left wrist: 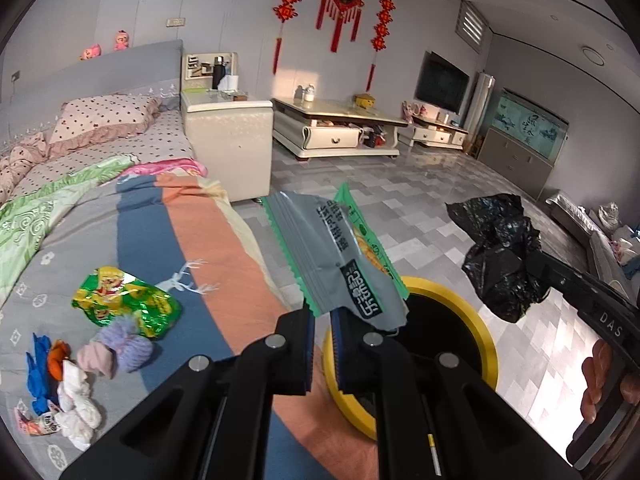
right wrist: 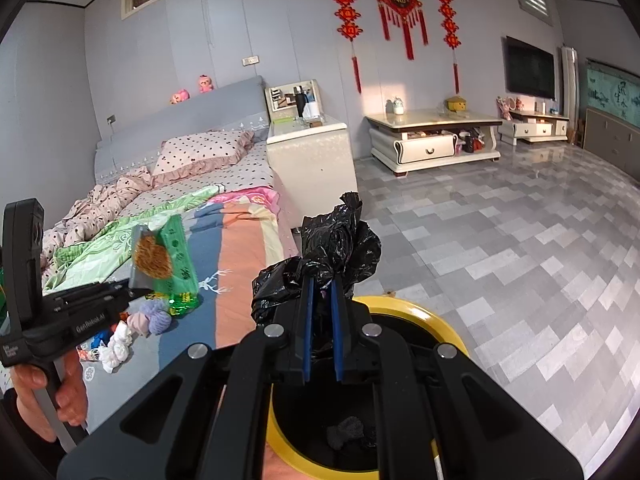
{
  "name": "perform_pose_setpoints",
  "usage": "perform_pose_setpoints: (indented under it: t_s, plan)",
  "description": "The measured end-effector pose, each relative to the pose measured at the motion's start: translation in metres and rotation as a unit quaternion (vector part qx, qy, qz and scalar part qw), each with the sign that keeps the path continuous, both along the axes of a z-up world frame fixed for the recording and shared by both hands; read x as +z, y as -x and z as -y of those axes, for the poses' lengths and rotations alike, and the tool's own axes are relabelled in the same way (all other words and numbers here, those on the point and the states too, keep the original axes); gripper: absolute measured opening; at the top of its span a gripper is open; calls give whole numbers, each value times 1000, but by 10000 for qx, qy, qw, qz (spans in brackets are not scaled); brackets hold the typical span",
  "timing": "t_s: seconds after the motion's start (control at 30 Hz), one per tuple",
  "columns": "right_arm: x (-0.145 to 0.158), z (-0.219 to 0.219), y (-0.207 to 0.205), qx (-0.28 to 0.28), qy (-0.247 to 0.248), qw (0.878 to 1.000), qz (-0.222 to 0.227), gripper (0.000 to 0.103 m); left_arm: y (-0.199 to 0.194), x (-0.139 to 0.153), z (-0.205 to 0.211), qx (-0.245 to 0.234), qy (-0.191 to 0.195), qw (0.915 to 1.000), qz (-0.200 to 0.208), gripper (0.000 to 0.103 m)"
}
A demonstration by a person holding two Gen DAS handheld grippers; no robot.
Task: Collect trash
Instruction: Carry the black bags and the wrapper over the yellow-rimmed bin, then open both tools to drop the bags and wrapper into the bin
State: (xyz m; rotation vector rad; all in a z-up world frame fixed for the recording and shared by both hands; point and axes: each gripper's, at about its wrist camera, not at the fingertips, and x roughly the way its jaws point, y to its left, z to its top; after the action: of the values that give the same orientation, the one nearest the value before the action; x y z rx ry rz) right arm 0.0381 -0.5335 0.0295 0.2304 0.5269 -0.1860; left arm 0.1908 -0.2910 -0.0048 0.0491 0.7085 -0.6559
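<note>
My left gripper (left wrist: 322, 316) is shut on a grey and green snack wrapper (left wrist: 336, 256) and holds it above the yellow-rimmed bin (left wrist: 486, 332) beside the bed. The wrapper also shows in the right wrist view (right wrist: 164, 260). My right gripper (right wrist: 322, 288) is shut on a crumpled black plastic bag (right wrist: 336, 244), held over the same bin (right wrist: 440, 324); the bag shows at the right of the left wrist view (left wrist: 500, 252). A green snack packet (left wrist: 128, 302) and crumpled white paper (left wrist: 78, 412) lie on the bed.
The bed (left wrist: 224, 264) with a striped quilt is on the left, with small socks and cloth bits (left wrist: 120, 350). A white bedside cabinet (left wrist: 230, 140) and low TV cabinets (left wrist: 340, 128) stand beyond. Tiled floor (right wrist: 520, 248) stretches to the right.
</note>
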Motion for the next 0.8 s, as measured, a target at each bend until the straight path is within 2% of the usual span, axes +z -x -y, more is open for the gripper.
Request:
perform_pose_setpoints:
  t_s: [0.4,0.7,0.8]
  plan:
    - [-45,29,-24,-262,-185,9986,-421,8,6,-49,53,-349,-264,9987,-266,7]
    - [-71,47,-36,-408,-272,9968,-632,9,1,-69,74,-580,-304,9962,-567,7]
    - [-74,50,-35,-489,-238,9963,-663,10,1,-72,78,-633,-322,9954,-640,14]
